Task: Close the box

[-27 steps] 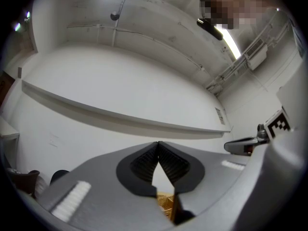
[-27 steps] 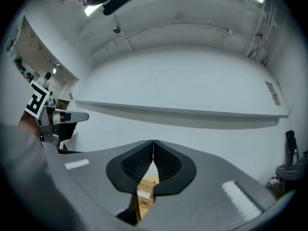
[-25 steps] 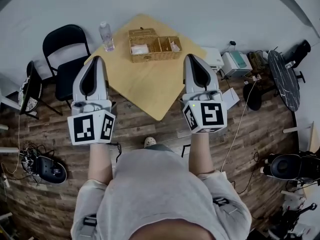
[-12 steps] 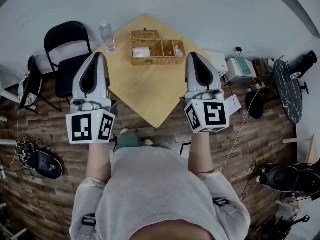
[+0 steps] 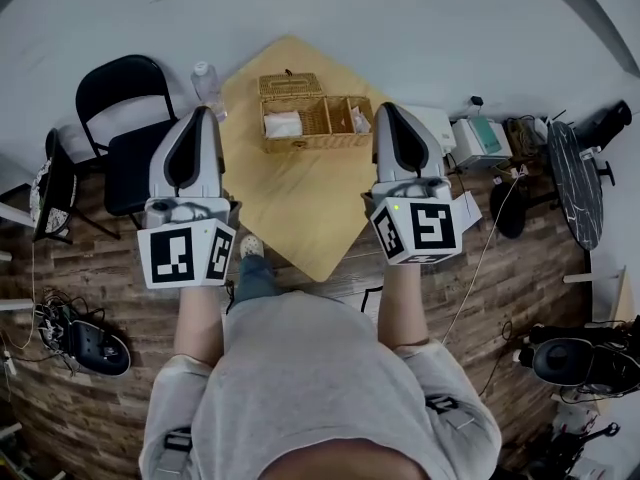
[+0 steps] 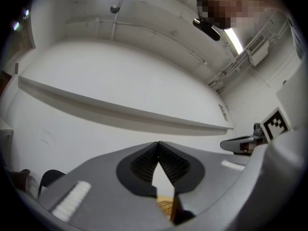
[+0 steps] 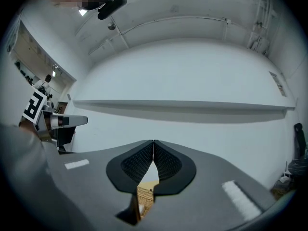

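Observation:
An open wicker box (image 5: 316,120) stands at the far part of a light wooden table (image 5: 290,198); its lid (image 5: 290,85) is tipped back, and white items lie in its compartments. My left gripper (image 5: 197,114) is held up short of the box and to its left, shut and empty. My right gripper (image 5: 390,109) hangs level with it at the box's right end, also shut with nothing in it. In the left gripper view the jaw tips (image 6: 158,142) meet and a bit of wicker (image 6: 166,208) shows below them. The right gripper view shows closed tips (image 7: 153,141) above wicker (image 7: 144,196).
A black chair (image 5: 128,118) and a water bottle (image 5: 204,80) are left of the table. White appliances (image 5: 478,130) and a dark round stand (image 5: 570,158) are on the wooden floor at the right. Cables and gear (image 5: 80,336) lie at the left. A person's leg (image 5: 255,273) shows below.
Both grippers have moved forward toward the box as the person stepped closer. Their jaws have stayed shut.

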